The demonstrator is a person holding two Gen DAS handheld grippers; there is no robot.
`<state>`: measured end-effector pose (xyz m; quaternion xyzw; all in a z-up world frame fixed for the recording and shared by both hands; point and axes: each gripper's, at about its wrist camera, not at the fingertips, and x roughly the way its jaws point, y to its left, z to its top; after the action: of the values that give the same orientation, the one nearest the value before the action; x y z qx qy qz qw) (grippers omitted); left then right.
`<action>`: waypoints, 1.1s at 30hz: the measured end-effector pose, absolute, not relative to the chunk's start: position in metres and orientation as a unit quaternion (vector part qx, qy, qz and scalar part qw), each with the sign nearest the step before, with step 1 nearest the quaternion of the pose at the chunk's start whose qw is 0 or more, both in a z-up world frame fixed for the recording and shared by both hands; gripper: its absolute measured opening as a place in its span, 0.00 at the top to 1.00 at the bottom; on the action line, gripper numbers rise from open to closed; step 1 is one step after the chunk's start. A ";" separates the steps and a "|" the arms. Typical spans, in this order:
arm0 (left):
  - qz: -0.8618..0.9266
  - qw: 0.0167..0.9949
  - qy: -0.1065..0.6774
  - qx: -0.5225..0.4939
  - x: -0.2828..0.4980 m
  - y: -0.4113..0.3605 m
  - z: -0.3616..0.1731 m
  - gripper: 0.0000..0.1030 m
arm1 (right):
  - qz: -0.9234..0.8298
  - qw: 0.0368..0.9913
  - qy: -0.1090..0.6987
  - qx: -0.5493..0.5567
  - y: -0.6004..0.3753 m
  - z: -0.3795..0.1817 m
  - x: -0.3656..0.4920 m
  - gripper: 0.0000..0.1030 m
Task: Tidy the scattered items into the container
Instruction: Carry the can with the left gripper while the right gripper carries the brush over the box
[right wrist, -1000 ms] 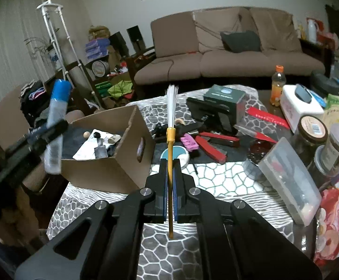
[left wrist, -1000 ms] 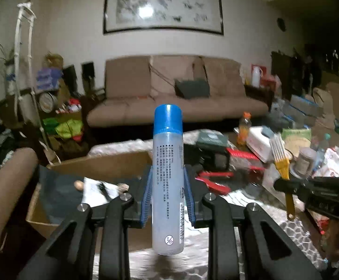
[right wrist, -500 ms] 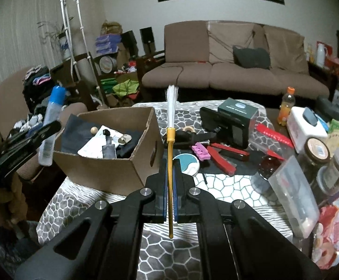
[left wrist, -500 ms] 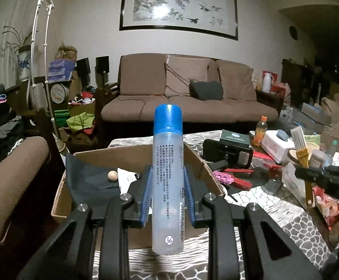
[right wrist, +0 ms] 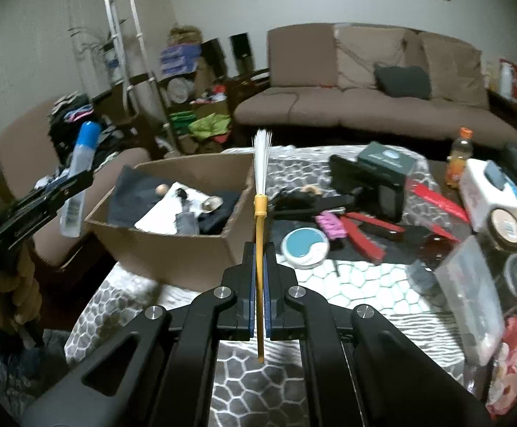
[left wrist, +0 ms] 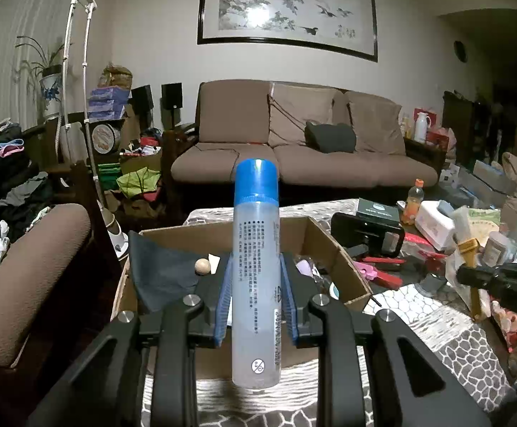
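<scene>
My left gripper (left wrist: pixel 256 306) was clamped on a translucent bottle (left wrist: pixel 256 284) with a blue cap (left wrist: pixel 257 181), its blue pads pressed against both sides of the body. The bottle stood upright in the jaws, cap at twelve o'clock, base hanging below the fingers. Behind it, from about ten to two o'clock, lay the open cardboard box (left wrist: pixel 333 249) on the patterned tablecloth (left wrist: pixel 454 352). Inside the box I could see a dark cloth (left wrist: pixel 158 267) and a small wooden ball (left wrist: pixel 202 267) resting on it.

My right gripper (right wrist: pixel 258 284) was closed narrow on the thin yellow handle of a brush (right wrist: pixel 259 220), white bristles pointing to twelve o'clock, handle end poking out below the jaws. From that camera the box (right wrist: pixel 173 249) sat at about ten o'clock, just beside the brush tip. The left gripper and bottle (right wrist: pixel 78 181) showed at nine o'clock, outside the box's left wall, with a hand (right wrist: pixel 9 291) on its grip. At two o'clock a round teal tin (right wrist: pixel 305 247), a pink item (right wrist: pixel 330 226) and red tools (right wrist: pixel 365 238) lay scattered on the table.
</scene>
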<state>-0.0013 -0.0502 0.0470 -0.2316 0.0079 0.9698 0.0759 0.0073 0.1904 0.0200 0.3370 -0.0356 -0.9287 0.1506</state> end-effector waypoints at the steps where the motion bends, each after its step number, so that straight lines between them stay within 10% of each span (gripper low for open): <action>1: 0.970 0.074 0.010 -0.231 0.001 -0.051 0.048 0.76 | -0.927 0.158 -0.035 0.339 0.187 0.019 0.007 0.96; 33: 0.951 0.063 0.109 -0.281 -0.072 -0.089 0.053 0.75 | -0.886 0.285 0.025 0.366 0.074 0.026 -0.066 0.96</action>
<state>-0.0721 -0.0893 0.0531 -0.2806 0.1091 0.9515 0.0634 -0.0657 0.0737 0.0263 0.3658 0.0248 -0.8856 0.2852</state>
